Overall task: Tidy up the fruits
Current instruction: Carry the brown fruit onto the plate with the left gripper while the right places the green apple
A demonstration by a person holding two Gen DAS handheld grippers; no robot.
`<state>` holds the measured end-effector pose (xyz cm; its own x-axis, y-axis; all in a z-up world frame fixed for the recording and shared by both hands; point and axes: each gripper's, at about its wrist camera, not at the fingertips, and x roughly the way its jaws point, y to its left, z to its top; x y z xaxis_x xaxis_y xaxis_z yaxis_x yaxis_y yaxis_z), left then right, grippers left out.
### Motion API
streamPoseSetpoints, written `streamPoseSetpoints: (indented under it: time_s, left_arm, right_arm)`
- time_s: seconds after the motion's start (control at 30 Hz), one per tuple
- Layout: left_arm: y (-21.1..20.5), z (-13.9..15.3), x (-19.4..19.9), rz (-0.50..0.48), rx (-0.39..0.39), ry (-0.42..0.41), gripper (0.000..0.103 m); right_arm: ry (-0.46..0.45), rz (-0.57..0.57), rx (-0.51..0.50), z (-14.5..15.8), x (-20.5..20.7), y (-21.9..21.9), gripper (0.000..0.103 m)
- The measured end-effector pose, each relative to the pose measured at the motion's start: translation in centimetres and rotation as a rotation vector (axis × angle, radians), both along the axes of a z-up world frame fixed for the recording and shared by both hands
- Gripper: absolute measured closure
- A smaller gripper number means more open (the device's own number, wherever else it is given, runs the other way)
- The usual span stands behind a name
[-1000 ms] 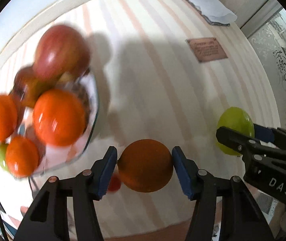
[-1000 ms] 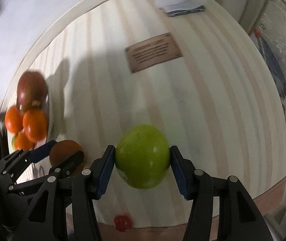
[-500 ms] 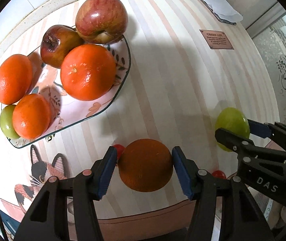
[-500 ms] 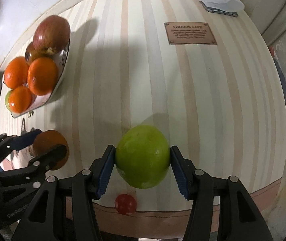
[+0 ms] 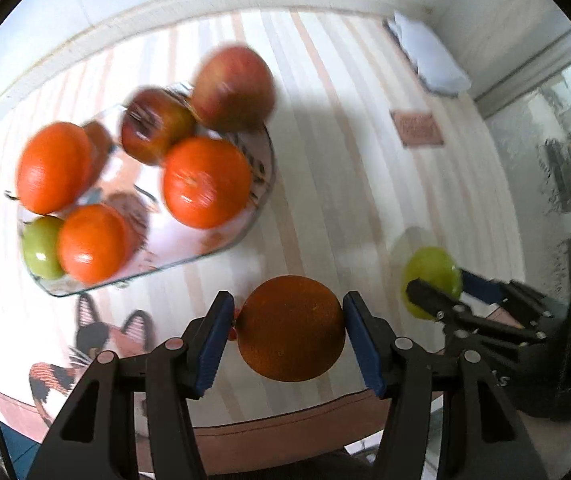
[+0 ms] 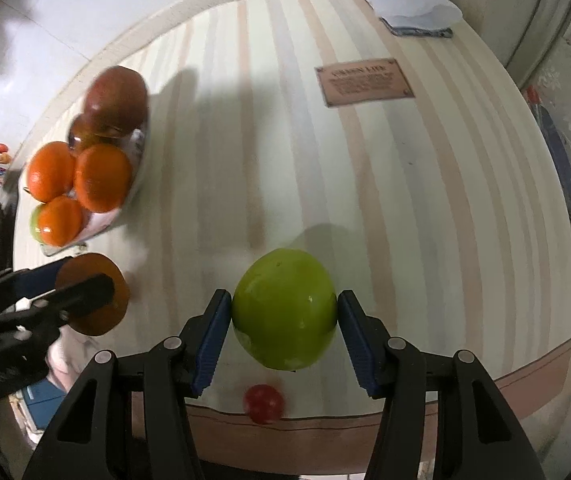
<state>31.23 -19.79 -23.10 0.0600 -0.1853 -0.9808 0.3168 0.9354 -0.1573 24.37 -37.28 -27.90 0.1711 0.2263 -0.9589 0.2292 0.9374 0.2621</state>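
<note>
We find the left tool (image 5: 287, 328) clamped on a dull, rough-skinned orange (image 5: 290, 328), held above the striped desk (image 5: 325, 184) near the fruit plate (image 5: 263, 184). The right tool (image 6: 284, 316) grips a glossy green apple (image 6: 284, 308) over the desk's near edge.

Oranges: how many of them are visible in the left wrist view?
4. Three oranges lie on the plate: far left, near left and middle. The fourth is held in the left gripper. Others may be hidden behind the fruit.
</note>
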Motion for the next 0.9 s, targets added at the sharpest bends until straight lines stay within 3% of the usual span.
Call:
streamPoseSetpoints:
  time_s: [0.2,0.4,0.63,0.9]
  left_arm:
    - [4.3,5.7,1.0,0.083,-0.054,-0.079,0.049]
    - [12.3,9.0,3.2,0.204,-0.067,-0.134,0.049]
    - [21.1,6.7,6.3,0.338,-0.055,-0.080,0.049]
    - [27.0,1.2,10.5,0.449,-0.155,0.082,0.049]
  right_arm:
    - [-0.085,0.038,0.056,3.5,0.9,2.5,0.046]
    - [-0.176,0.137,0.109,7.2,3.7,8.3,0.046]
    - [-0.215,0.228,0.121,8.0,9.2,17.3,0.046]
    - [-0.179,0.251,0.039,5.9,13.8,23.4,0.046]
